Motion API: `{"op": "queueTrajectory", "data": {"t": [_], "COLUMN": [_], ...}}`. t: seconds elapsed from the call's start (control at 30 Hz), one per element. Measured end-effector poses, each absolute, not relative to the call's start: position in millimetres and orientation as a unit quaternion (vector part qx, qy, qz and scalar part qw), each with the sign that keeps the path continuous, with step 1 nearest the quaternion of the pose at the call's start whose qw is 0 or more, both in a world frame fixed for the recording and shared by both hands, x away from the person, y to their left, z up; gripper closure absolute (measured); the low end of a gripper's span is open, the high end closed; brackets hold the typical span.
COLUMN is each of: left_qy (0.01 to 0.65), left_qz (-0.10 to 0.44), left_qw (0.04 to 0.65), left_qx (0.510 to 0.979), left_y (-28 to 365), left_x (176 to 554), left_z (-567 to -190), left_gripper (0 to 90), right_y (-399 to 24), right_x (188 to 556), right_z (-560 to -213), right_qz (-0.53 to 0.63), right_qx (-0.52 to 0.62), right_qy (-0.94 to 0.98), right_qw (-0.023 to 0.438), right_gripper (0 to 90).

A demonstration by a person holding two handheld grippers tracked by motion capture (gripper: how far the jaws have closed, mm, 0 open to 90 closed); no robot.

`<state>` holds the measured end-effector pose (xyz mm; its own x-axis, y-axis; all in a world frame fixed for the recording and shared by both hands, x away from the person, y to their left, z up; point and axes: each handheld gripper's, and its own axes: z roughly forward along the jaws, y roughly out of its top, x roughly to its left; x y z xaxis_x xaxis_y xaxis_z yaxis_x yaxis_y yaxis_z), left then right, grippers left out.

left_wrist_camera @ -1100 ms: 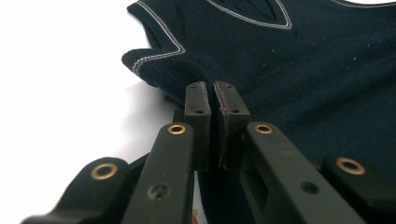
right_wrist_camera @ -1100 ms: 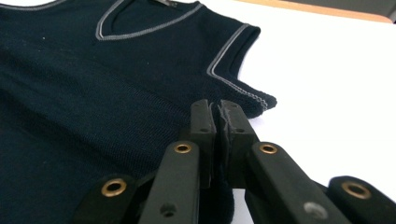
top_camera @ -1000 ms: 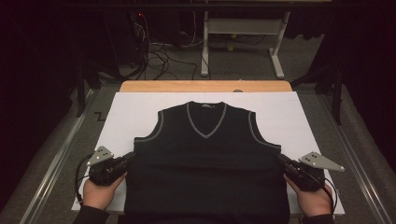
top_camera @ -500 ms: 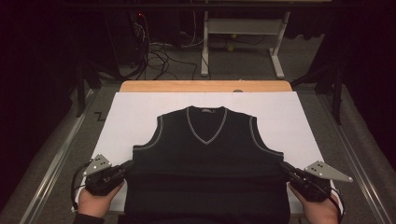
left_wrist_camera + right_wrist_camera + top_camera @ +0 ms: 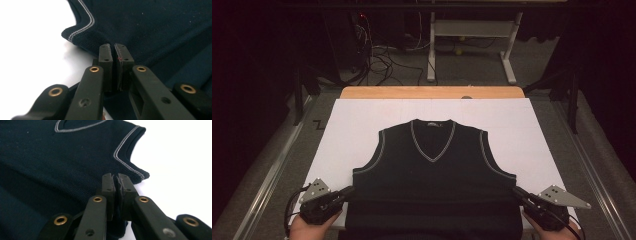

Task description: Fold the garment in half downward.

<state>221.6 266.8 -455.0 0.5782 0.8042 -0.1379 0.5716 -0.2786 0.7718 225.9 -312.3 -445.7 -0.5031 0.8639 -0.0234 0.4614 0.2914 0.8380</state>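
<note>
A dark navy sleeveless V-neck vest (image 5: 434, 175) with grey trim lies flat, front up, on a white sheet (image 5: 352, 130); its lower part reaches the near edge. My left gripper (image 5: 348, 190) is shut on the vest's left side seam just below the armhole. In the left gripper view the pads (image 5: 108, 53) pinch the vest (image 5: 155, 30) at its edge. My right gripper (image 5: 517, 191) is shut on the opposite side seam. The right gripper view shows my right gripper (image 5: 116, 177) closed on the vest (image 5: 50, 157) under the trimmed armhole.
The sheet covers a wooden tabletop (image 5: 432, 92) whose far strip is bare. Beyond it, cables (image 5: 382, 55) and a white table frame (image 5: 467, 30) stand on the grey floor. Metal rails (image 5: 272, 170) run along both sides of the table.
Both grippers have drawn back toward the near edge, and the vest has slid with them, leaving more bare sheet above the collar.
</note>
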Motion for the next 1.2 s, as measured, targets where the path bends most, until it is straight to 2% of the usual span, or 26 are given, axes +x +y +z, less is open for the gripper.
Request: {"op": "queueTrajectory", "data": {"t": [0.53,0.77,0.83,1.0,1.07,1.2], "left_qy": [0.442,0.450,0.450,0.455,0.460,0.461], "left_qz": [0.107,0.100,0.104,0.140,0.143,0.140], "left_qw": [0.378,0.372,0.375,0.404,0.408,0.422], "left_qx": [0.806,0.805,0.804,0.782,0.776,0.768], "left_y": [268,271,271,275,277,280], "left_x": [216,217,217,216,217,219], "left_z": [-470,-472,-472,-467,-468,-469], "left_gripper": [79.7,73.9,69.6,48.1,45.8,40.4], "right_y": [-312,-313,-313,-317,-317,-319], "right_x": [213,214,214,214,214,216], "right_z": [-457,-461,-461,-457,-457,-457], "right_qz": [0.383,0.379,0.382,0.406,0.411,0.422], "right_qx": [0.430,0.433,0.433,0.438,0.440,0.447], "right_qy": [0.787,0.789,0.788,0.769,0.766,0.755], "right_qw": [0.222,0.213,0.213,0.227,0.227,0.229], "right_gripper": [84.7,83.6,79.8,65.6,64.1,55.5]}}
